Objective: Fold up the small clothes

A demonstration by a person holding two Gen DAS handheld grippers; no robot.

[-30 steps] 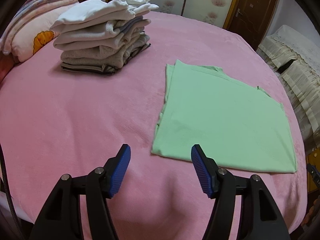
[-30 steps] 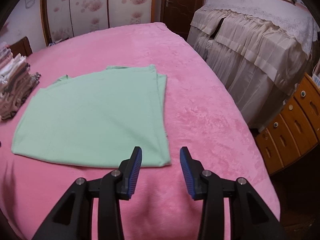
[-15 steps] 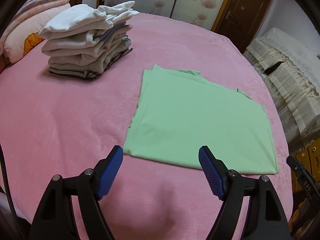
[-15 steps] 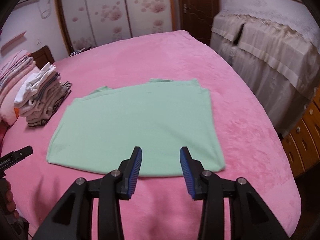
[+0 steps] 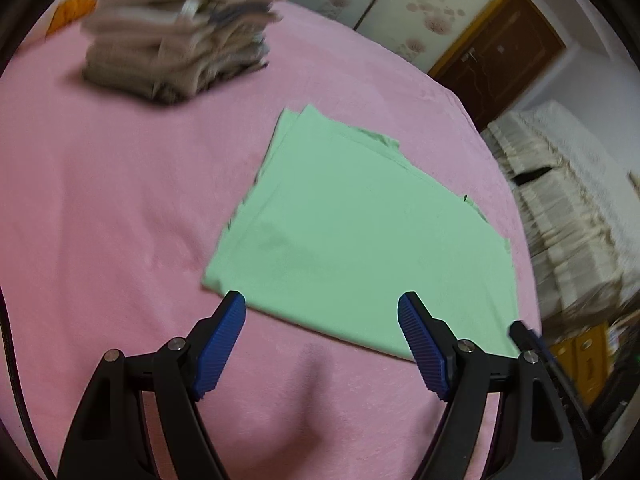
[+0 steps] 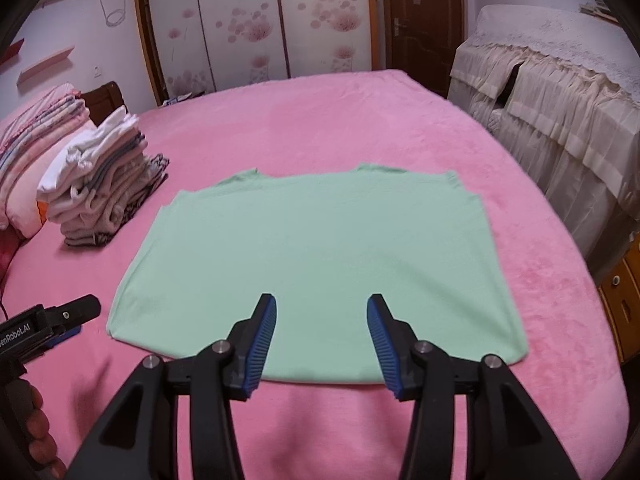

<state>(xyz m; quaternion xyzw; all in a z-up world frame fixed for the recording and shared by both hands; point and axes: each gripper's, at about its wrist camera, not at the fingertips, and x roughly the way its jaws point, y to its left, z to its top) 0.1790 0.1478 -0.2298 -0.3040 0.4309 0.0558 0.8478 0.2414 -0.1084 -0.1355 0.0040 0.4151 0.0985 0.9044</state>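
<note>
Green garment (image 6: pixel 320 264) lies flat, part-folded, on pink bed (image 6: pixel 340 120). I hover left gripper (image 5: pixel 320 340) wide, empty, over near corner; right gripper (image 6: pixel 322 336) opening, nothing between, ready for hem pinch.

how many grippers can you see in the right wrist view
2: the right gripper at the bottom middle, jaws opening over the near edge of the green garment, and the left gripper at the left edge.
</note>
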